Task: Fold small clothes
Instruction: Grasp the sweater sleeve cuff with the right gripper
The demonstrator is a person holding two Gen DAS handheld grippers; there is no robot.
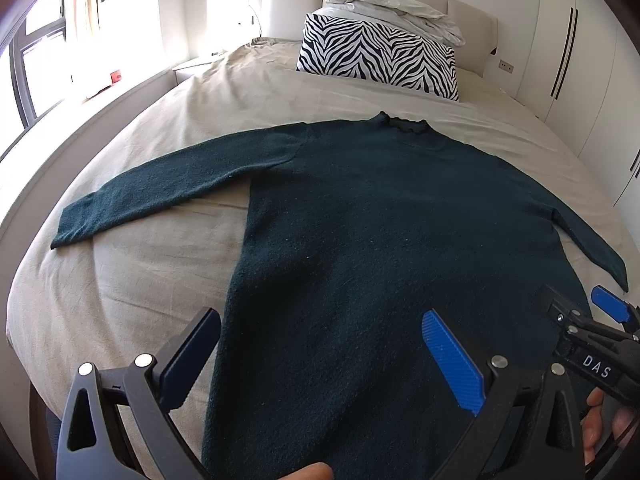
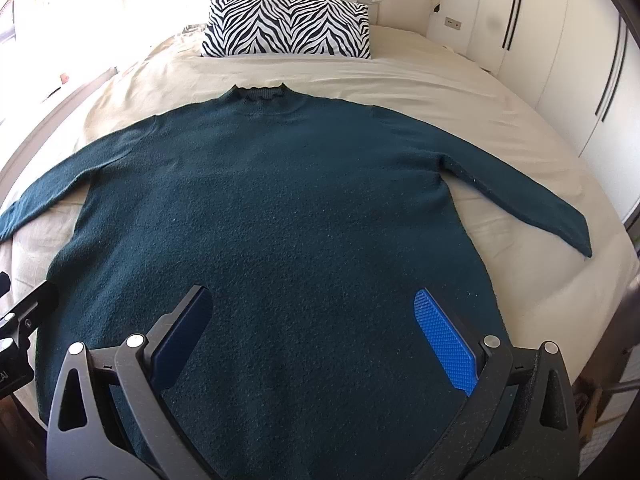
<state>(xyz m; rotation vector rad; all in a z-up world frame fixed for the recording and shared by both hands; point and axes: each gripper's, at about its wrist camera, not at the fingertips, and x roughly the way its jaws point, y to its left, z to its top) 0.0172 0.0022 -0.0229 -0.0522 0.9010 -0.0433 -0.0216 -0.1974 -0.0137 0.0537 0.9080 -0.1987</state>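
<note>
A dark teal long-sleeved sweater (image 1: 360, 220) lies flat on the beige bed, collar toward the headboard, both sleeves spread out to the sides. It also fills the right wrist view (image 2: 280, 208). My left gripper (image 1: 320, 344) is open and empty, hovering over the sweater's lower left part near its side edge. My right gripper (image 2: 312, 328) is open and empty above the lower middle of the sweater. In the left wrist view the right gripper's fingers (image 1: 608, 304) show at the right edge.
A zebra-print pillow (image 1: 380, 56) and a crumpled white duvet (image 1: 392, 8) lie at the headboard. The beige bedsheet (image 1: 140, 272) surrounds the sweater. White wardrobes (image 1: 580, 72) stand on the right, a bright window (image 1: 40, 60) on the left.
</note>
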